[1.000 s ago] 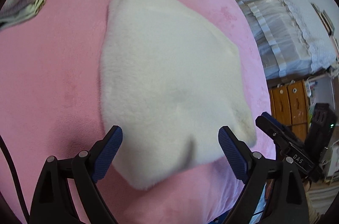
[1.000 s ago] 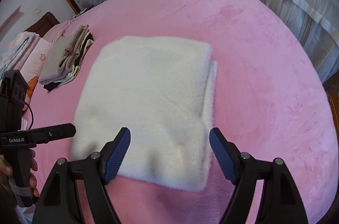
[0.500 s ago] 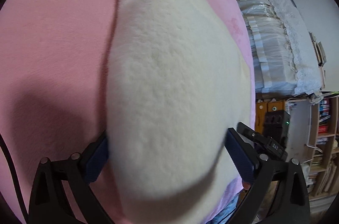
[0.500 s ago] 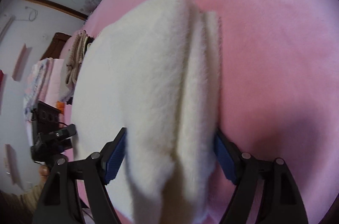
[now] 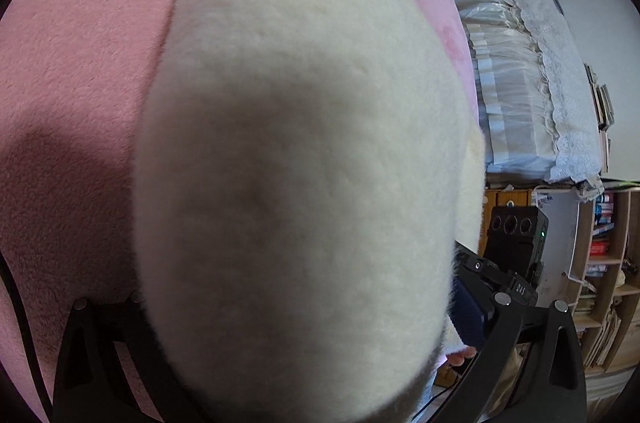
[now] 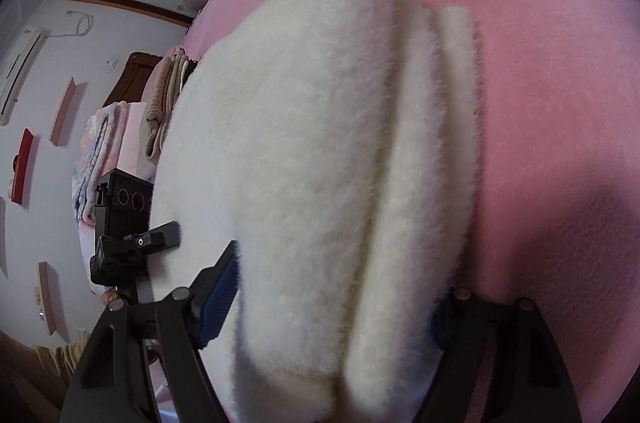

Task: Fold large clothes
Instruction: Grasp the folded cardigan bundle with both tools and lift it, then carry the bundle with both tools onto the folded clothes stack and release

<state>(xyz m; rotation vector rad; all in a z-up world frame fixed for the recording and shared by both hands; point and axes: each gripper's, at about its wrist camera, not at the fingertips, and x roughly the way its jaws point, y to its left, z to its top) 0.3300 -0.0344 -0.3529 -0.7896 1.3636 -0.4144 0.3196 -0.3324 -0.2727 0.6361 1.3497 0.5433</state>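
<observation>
The folded white garment (image 5: pixel 304 159) is lying on the pink bed (image 5: pixel 72 71), its near end filling the gap of both claws. The left claw (image 5: pixel 296 307) is standing wide apart, astride the fabric. The right claw (image 6: pixel 332 307) has just been closing, fleece bulging between its blue pads (image 6: pixel 218 299); whether they are pressing, I cannot tell. Left of it, clothes (image 6: pixel 164 107) are sitting stacked.
</observation>
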